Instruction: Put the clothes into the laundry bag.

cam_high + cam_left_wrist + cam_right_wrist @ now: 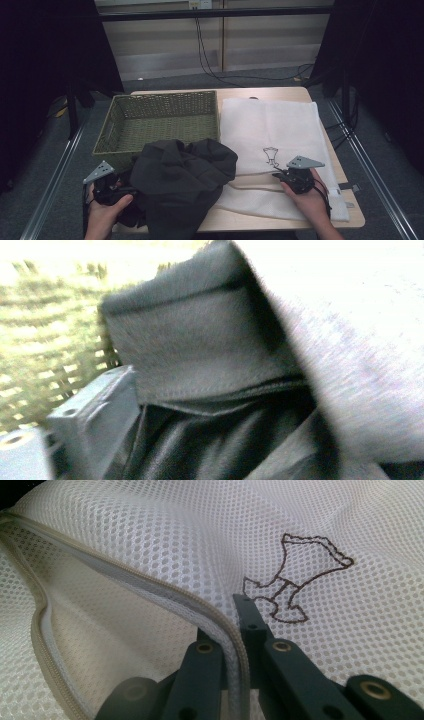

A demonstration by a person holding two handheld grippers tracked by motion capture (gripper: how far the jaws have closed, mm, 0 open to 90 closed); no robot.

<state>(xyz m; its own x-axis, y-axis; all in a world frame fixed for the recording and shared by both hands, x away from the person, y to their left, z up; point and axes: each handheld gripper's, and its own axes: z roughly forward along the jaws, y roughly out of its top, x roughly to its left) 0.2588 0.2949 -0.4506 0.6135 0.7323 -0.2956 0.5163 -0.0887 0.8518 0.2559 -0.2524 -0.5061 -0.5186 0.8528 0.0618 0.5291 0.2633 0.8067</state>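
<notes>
Pinching the upper zipper edge of the white mesh laundry bag (150,545), right gripper (235,630) holds its mouth lifted; opening faces left toward dark garment (182,175), bunched against left gripper (107,187), jaws clenched on its cloth. Bag apparently unfilled; green wicker basket (160,107) beyond, nothing visible inside

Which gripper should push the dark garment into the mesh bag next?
Left. The left gripper already sits against the dark garment, while the right gripper is clamped on the mesh bag's zipper edge, holding it open.
</notes>
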